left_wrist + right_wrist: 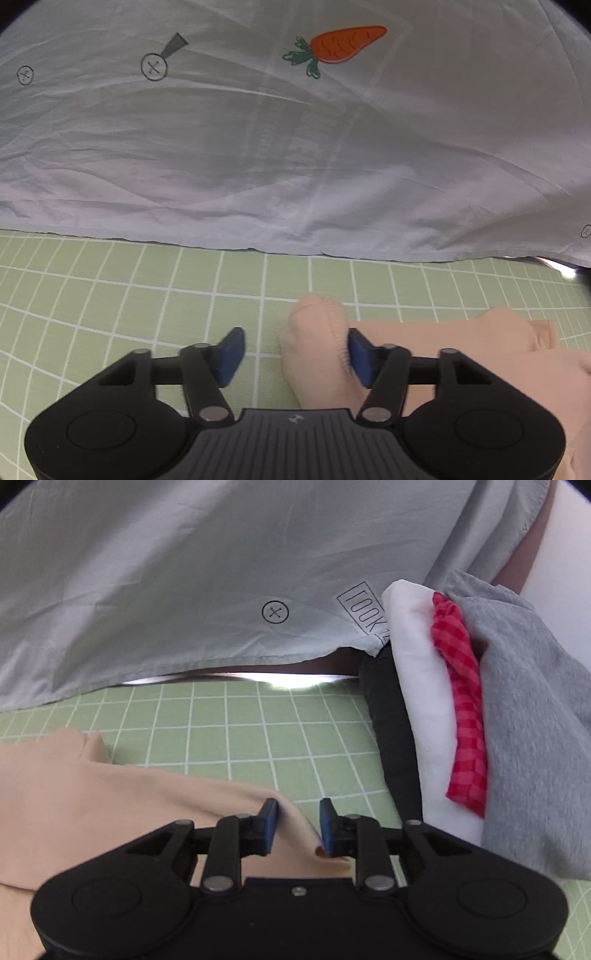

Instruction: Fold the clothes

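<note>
Your left gripper (295,356) sits low over the green counter with a white grid (147,295), jaws spread wide. A bunched end of the peach-coloured soft knit garment (314,350) pokes up between the blue pads; its seam touches the right pad, the left pad is clear of it, nothing clamped.

Your right gripper (297,830) is also parted, less wide. The garment's (129,805) other edge lies between its pads, touching both, but you can't tell if it is really pinched.

The garment lies flat on the counter, long axis running across from one gripper to the other, left end humped up, a small folded flap at its far edge.

Behind it hangs a pale grey thin sheet with button prints (258,147), with an orange carrot print (340,46) in the left view and a boxed text print (364,609) in the right view.

On the right side is a stack: black cloth (391,731), white folded cloth (424,701), red checked cloth (463,701), grey fleecy cloth (535,720), leaning together.
</note>
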{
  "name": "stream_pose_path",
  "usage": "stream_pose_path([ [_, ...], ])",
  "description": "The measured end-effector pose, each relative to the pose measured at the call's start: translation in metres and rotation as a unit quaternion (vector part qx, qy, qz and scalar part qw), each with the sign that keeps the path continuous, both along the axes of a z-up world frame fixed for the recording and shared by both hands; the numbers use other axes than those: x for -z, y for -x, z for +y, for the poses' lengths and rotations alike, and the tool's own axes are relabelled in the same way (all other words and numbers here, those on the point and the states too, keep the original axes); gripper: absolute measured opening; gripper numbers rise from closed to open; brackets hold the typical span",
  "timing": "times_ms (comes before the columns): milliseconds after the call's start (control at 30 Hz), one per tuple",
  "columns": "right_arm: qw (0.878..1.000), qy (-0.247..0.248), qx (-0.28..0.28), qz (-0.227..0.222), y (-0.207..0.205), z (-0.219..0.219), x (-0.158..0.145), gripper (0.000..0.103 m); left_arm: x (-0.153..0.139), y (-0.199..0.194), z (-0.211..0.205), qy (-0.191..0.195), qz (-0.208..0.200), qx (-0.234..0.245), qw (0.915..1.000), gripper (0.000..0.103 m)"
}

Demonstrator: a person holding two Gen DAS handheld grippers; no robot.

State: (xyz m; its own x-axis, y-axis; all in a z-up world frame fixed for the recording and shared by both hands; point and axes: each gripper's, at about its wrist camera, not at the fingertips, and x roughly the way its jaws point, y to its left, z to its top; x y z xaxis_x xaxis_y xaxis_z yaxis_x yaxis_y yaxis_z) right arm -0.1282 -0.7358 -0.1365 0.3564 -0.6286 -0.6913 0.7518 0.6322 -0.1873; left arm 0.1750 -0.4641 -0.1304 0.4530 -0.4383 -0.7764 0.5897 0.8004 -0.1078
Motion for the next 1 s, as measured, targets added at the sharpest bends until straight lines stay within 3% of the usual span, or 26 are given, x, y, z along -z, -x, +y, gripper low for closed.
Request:
stream_pose_path([
  [33,1.0,0.0,0.005,-0.006,0.002,0.003,0.0,0.041,-0.002,0.001,0.005,0.002,-0.003,-0.005,1.0,0.085],
  [100,1.0,-0.003,0.016,-0.019,0.009,0.008,0.0,0.052,-0.003,0.001,0.013,0.002,-0.001,-0.016,0.9999,0.087],
  [400,0.997,-0.035,0.058,-0.02,0.022,0.004,0.02,0.066,0.015,0.003,0.007,-0.049,0.003,-0.019,0.9986,0.089],
  [500,0.995,-0.046,0.072,-0.043,0.028,-0.01,0.022,0.075,0.021,0.0,0.001,-0.063,-0.002,-0.014,0.9979,0.09],
  [700,0.992,-0.068,0.075,-0.074,0.031,-0.035,0.028,0.077,0.031,-0.004,-0.003,-0.067,-0.021,-0.016,0.9974,0.099],
  [767,0.993,-0.063,0.068,-0.068,0.029,-0.039,0.032,0.073,0.033,-0.007,0.001,-0.056,-0.013,-0.026,0.998,0.101],
  [800,0.994,-0.065,0.064,-0.066,0.028,-0.041,0.034,0.063,0.034,-0.008,0.002,-0.055,-0.012,-0.027,0.9981,0.101],
  [833,0.993,-0.071,0.058,-0.069,0.027,-0.042,0.035,0.046,0.034,-0.008,0.002,-0.057,-0.01,-0.024,0.998,0.102],
  [900,0.993,-0.079,0.048,-0.077,0.026,-0.043,0.035,0.033,0.032,-0.01,0.002,-0.056,-0.001,-0.029,0.998,0.101],
  [933,0.992,-0.083,0.044,-0.081,0.026,-0.043,0.034,0.016,0.03,-0.01,0.003,-0.053,0.0,-0.031,0.9981,0.101],
  [967,0.994,-0.077,0.037,-0.074,0.025,-0.041,0.033,0.006,0.027,-0.008,0.004,-0.05,-0.005,-0.033,0.9982,0.101],
  [1000,0.995,-0.069,0.031,-0.065,0.023,-0.038,0.031,0.003,0.023,-0.005,0.005,-0.049,-0.013,-0.033,0.9982,0.101],
])
